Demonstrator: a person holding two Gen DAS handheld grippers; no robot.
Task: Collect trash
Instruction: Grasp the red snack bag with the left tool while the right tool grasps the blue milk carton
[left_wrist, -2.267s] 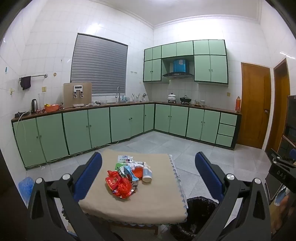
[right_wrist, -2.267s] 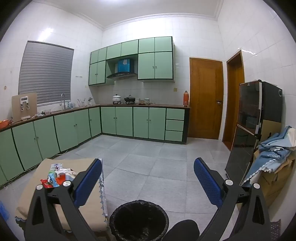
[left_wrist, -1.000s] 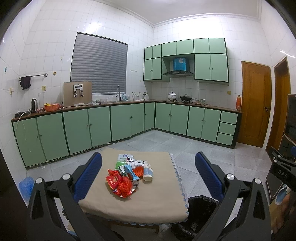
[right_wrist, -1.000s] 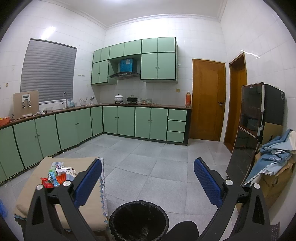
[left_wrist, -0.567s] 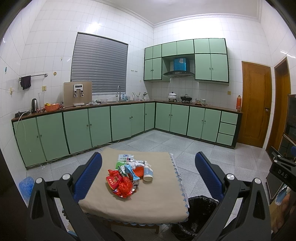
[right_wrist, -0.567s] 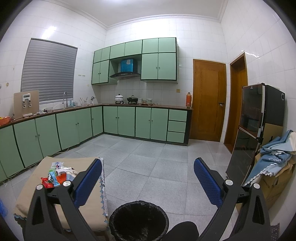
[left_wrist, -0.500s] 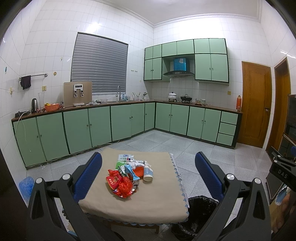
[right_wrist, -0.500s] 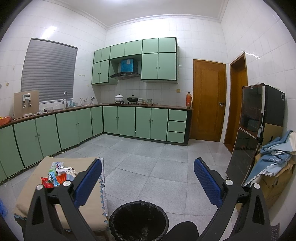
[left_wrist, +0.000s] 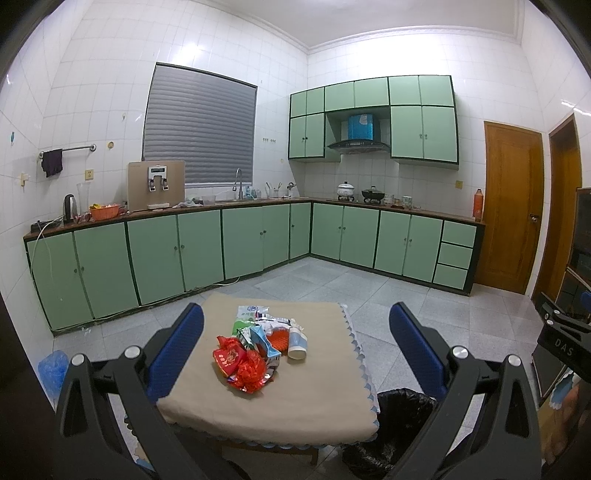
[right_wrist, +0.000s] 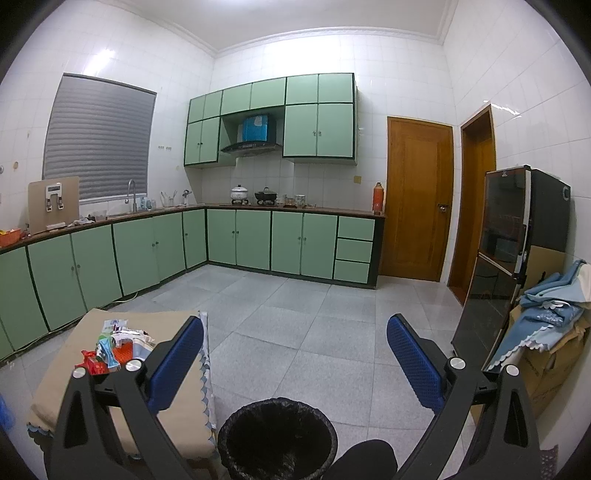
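A heap of trash (left_wrist: 258, 347) lies on a low table (left_wrist: 288, 406) covered with a beige cloth: red wrappers (left_wrist: 240, 363), a blue-green carton, a white cup (left_wrist: 297, 341) on its side, a white-green packet. My left gripper (left_wrist: 295, 325) hangs open above and in front of the table, nothing between its blue pads. A bin lined with a black bag (right_wrist: 277, 435) stands on the floor right of the table; its edge shows as the bin (left_wrist: 399, 406). My right gripper (right_wrist: 295, 332) is open over the bin, empty. The trash (right_wrist: 110, 350) shows left of it.
Green cabinets (left_wrist: 184, 254) line the left and far walls. Grey tiled floor (right_wrist: 314, 325) spreads beyond the table. A black fridge (right_wrist: 509, 258) and a cardboard box with blue cloths (right_wrist: 546, 332) stand at right. A dark rounded shape (right_wrist: 365, 458) sits at the bottom edge, beside the bin.
Both views drifted very slightly since the earliest frames; in the last second nothing has visibly moved. Both grippers stay open and empty.
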